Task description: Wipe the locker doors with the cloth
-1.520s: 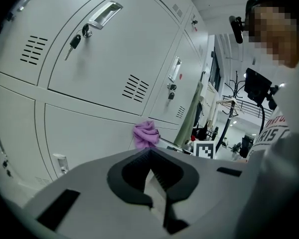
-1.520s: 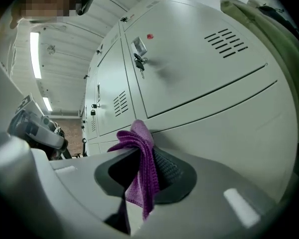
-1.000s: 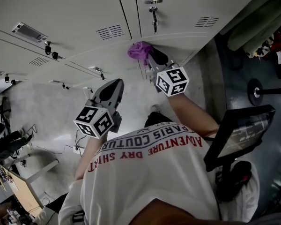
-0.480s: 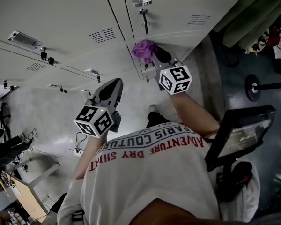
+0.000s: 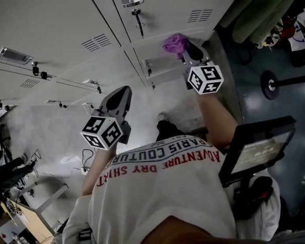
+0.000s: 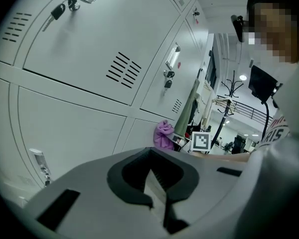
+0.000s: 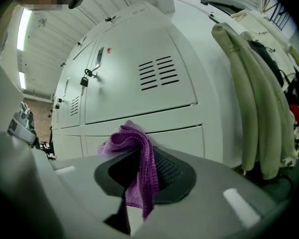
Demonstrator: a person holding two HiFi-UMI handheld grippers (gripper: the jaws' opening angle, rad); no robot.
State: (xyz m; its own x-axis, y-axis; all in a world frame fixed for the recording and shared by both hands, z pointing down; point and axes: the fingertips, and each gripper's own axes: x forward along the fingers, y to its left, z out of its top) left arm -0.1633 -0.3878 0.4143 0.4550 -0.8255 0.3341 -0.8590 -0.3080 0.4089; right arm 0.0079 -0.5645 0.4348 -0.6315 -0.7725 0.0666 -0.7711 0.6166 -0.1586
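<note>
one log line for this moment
right gripper shut on purple cloth | cloth near locker doors | left gripper shut, empty

White T-shirt (image 5: pixel 157 197), red and dark lettering, grey left gripper (image 5: pixel 123 89), right gripper (image 5: pixel 188 47), 2 black-and-white marker cubes (image 5: pixel 102 132).

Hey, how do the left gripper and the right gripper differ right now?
The right gripper is shut on the purple cloth; the left gripper is shut on nothing. The right gripper reaches out to the locker doors; the left gripper is held back near the person's torso. Both carry a marker cube.
</note>
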